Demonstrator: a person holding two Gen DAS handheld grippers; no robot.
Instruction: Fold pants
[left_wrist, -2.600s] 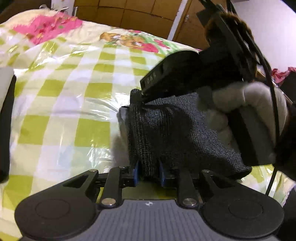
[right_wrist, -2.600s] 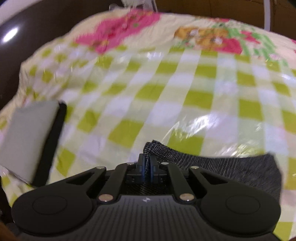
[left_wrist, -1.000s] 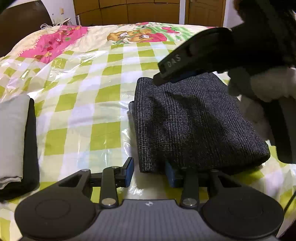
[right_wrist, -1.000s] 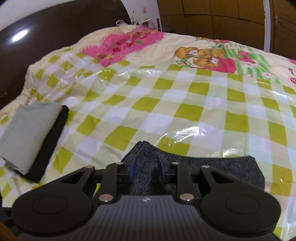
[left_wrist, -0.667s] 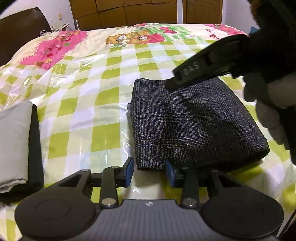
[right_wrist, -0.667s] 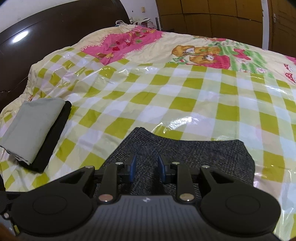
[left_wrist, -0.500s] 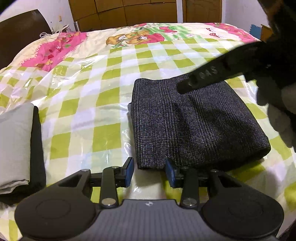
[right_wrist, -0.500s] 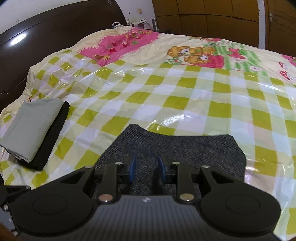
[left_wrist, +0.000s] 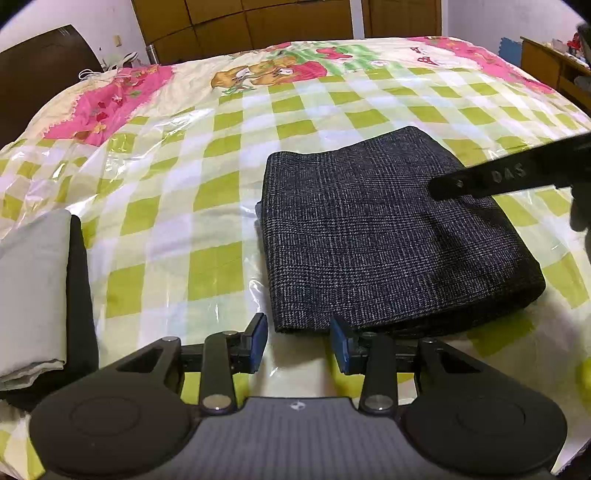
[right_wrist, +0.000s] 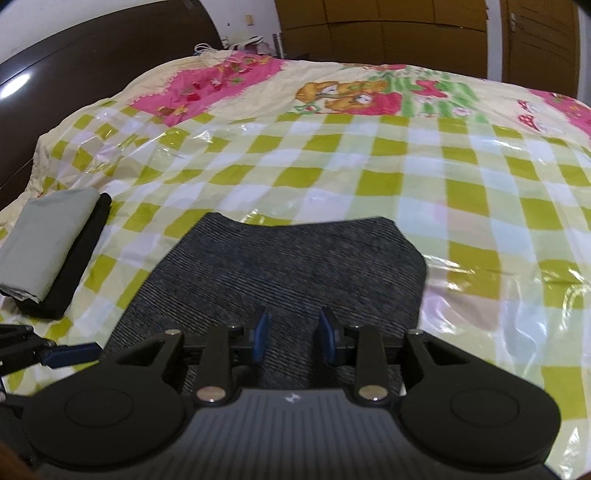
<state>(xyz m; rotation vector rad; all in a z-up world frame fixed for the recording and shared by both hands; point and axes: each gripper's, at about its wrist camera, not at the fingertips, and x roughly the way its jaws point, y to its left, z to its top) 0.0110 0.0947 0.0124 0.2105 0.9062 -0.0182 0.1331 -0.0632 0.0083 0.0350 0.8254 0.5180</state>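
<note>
The dark grey checked pants (left_wrist: 369, 236) lie folded into a thick rectangle on the bed. My left gripper (left_wrist: 297, 341) is open at their near left corner, and its blue pads stand apart from the cloth. One of the right gripper's fingers (left_wrist: 509, 177) reaches in from the right, above the pants. In the right wrist view the pants (right_wrist: 295, 266) lie flat under my right gripper (right_wrist: 291, 336). Its jaws are opening, with nothing gripped between them. A blue-tipped finger (right_wrist: 70, 356) of the left gripper shows at the lower left.
A folded stack of grey cloth on black cloth (left_wrist: 33, 295) (right_wrist: 55, 243) sits at the bed's left edge. The green checked sheet (left_wrist: 221, 192) is under shiny plastic. A dark headboard (right_wrist: 92, 55) stands at the left, wooden wardrobes behind, and a wooden side table (left_wrist: 554, 66) at the right.
Both grippers have let go of the pants, which now lie flat. The right gripper has drawn back to the right over them, its jaws a little wider. The left gripper has hardly moved.
</note>
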